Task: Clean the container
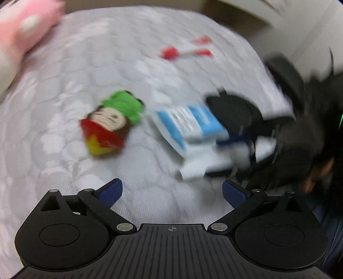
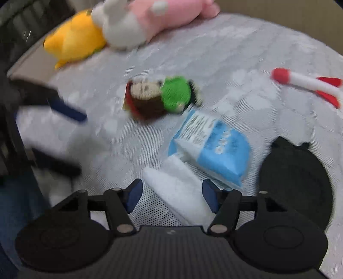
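Observation:
A blue and white wipes pack (image 1: 188, 124) (image 2: 212, 148) lies on the grey quilted bed. A white wipe (image 2: 178, 188) sticks out of its near end. A black round container (image 2: 295, 180) (image 1: 233, 111) lies just right of the pack. My right gripper (image 2: 172, 196) is open, its jaws on either side of the white wipe, not closed on it. My left gripper (image 1: 172, 193) is open and empty over the bed, in front of the pack. Both views are blurred.
A crocheted doll (image 1: 111, 122) (image 2: 158, 96) with a green hat lies left of the pack. A red and white toy rocket (image 1: 188, 50) (image 2: 308, 84) lies further back. Pink (image 2: 163, 12) and yellow (image 2: 72, 38) plush toys sit at the bed's far edge.

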